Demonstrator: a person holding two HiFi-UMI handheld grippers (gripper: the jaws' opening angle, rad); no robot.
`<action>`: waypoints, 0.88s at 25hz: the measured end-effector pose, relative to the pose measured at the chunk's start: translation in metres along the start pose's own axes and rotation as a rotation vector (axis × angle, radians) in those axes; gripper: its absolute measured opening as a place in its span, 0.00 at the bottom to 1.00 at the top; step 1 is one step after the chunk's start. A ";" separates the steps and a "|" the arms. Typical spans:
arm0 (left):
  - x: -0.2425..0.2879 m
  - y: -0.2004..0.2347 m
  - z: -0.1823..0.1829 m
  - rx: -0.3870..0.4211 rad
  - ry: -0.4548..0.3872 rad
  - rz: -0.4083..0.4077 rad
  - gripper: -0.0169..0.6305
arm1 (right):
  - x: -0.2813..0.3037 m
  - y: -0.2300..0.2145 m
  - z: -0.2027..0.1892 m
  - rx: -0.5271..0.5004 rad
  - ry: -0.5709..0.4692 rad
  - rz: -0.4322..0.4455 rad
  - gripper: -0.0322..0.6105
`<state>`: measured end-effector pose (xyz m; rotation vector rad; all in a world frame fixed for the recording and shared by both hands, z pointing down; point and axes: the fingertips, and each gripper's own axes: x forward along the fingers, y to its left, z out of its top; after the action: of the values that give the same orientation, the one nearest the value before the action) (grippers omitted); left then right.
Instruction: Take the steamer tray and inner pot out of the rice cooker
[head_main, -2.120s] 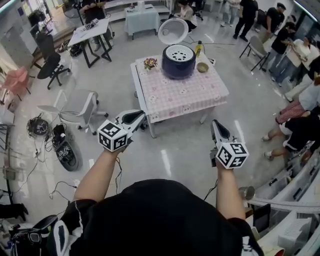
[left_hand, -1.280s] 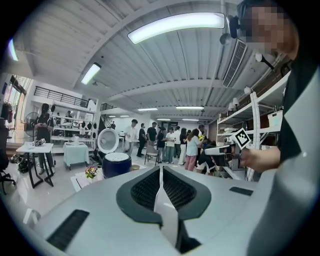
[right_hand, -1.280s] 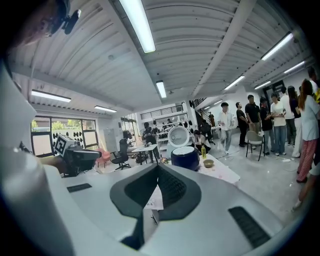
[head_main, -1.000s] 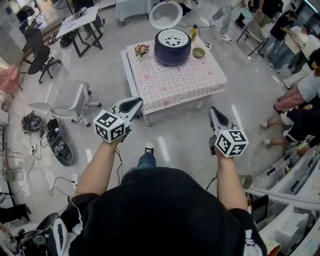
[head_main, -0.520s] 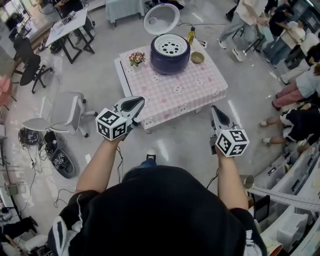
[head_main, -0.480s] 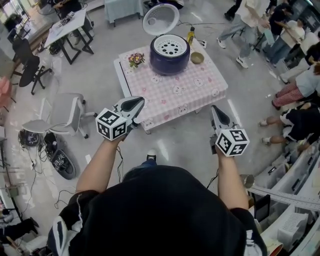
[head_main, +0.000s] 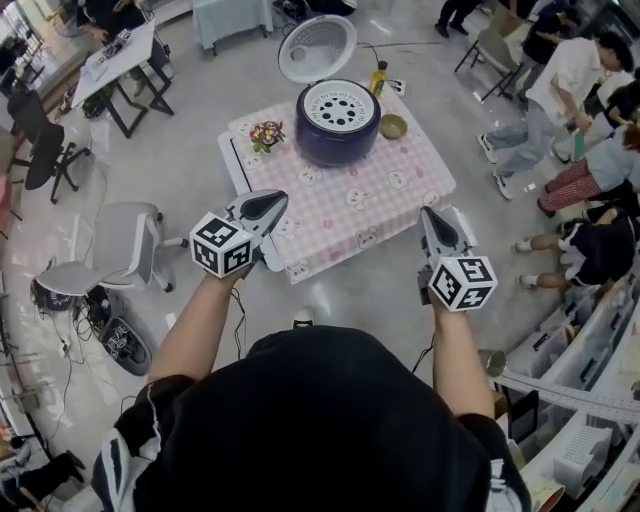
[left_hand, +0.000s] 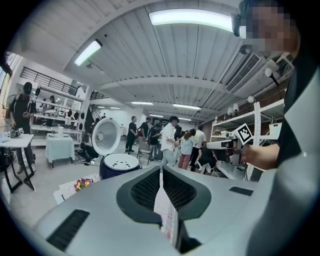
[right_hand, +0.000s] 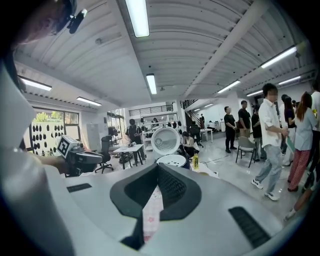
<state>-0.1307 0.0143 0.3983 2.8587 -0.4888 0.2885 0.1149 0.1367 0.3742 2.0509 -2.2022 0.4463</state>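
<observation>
A dark blue rice cooker (head_main: 338, 130) stands at the far side of a low table with a pink checked cloth (head_main: 350, 200). Its round white lid (head_main: 317, 48) is tipped up and back. A white steamer tray (head_main: 338, 103) with holes sits in the cooker's mouth; the inner pot is hidden under it. My left gripper (head_main: 270, 205) and right gripper (head_main: 428, 215) are both shut and empty, held in the air over the table's near edge, well short of the cooker. The cooker (left_hand: 119, 165) also shows ahead in the left gripper view, and its tray (right_hand: 172, 160) in the right gripper view.
A small pot of flowers (head_main: 266, 133) stands left of the cooker, a bowl (head_main: 393, 126) and a yellow bottle (head_main: 378, 77) to its right. A grey office chair (head_main: 110, 250) stands left of the table. Several people (head_main: 560, 90) stand and sit at the right.
The table and cooker have come nearer and lower in the head view as the person walked toward them. Both grippers moved forward with the person and stayed shut.
</observation>
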 end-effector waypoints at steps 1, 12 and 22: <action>0.002 0.007 0.001 -0.003 0.001 -0.001 0.09 | 0.007 0.000 0.002 -0.001 -0.001 0.000 0.06; 0.016 0.063 0.007 -0.010 0.006 -0.011 0.09 | 0.059 0.001 0.015 -0.009 -0.002 -0.014 0.06; 0.020 0.080 0.014 0.004 0.021 -0.037 0.09 | 0.082 0.008 0.026 -0.003 -0.013 -0.007 0.06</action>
<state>-0.1381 -0.0691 0.4044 2.8622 -0.4317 0.3137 0.1029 0.0514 0.3704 2.0656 -2.2004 0.4307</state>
